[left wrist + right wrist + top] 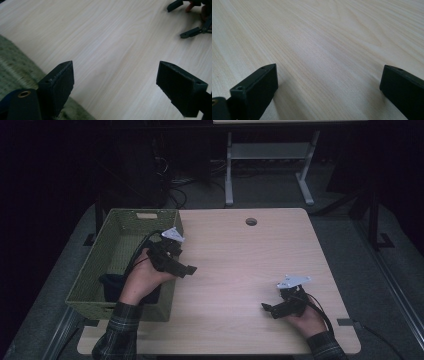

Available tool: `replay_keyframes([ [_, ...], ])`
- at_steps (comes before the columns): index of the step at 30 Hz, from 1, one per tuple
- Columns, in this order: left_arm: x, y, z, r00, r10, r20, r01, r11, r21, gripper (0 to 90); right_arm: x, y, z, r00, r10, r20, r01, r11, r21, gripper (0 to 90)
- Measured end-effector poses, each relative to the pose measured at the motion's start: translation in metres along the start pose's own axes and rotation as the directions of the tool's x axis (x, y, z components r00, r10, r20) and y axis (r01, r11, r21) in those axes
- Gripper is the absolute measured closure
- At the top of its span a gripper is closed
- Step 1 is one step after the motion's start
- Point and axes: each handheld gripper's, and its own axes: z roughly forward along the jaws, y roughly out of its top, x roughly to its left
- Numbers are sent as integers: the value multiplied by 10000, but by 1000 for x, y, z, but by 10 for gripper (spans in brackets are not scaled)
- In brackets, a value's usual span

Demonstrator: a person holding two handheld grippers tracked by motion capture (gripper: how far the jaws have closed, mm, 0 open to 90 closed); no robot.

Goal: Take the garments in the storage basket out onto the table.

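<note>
Two grippers are working over a light wooden tabletop (240, 270), each held in a person's hand with a plaid sleeve showing at the near edge. The left gripper (186, 268) is hovering by the left edge, right at the rim of a green woven basket (120, 227) that is occupying the tabletop's left side and overhanging that edge. Its jaws are standing wide apart and are gripping nothing; in the left gripper view bare wood is lying between them, and the basket's green weave is showing at the lower left. Inside the basket a dark blue cloth (112, 284) is lying in the near end, partly hidden behind the left hand (142, 280); the far end of the basket is showing only its woven floor. The right gripper (270, 308) is sitting near the tabletop's near right corner, well apart from the basket, with the right hand (306, 320) resting low behind it. Its jaws are also spread wide and are clasping nothing, with plain wood grain between them in the right gripper view. A round cable hole (251, 221) is sitting near the far edge.
</note>
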Motion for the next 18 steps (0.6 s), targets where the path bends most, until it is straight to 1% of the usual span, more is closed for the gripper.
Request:
replay_keyframes([
  [3, 4, -3, -8, 9997, -135, -213, 132, 9999, -111, 144, 0, 0, 0, 10000, 5, -2, -5, 10000, 1, 10],
  [7, 8, -7, -15, 9994, -193, -285, 188, 9996, -192, 157, 0, 0, 0, 10000, 3, 2, -3, 10000, -2, 11],
  [9, 10, -9, -16, 9987, -349, -379, 340, 9991, -247, 157, 0, 0, 0, 10000, 6, 4, -6, 10000, -2, 10],
  [18, 17, -17, -28, 9966, -443, -701, 432, 9989, -159, 157, 0, 0, 0, 10000, 1, 2, -1, 10000, 0, 11],
])
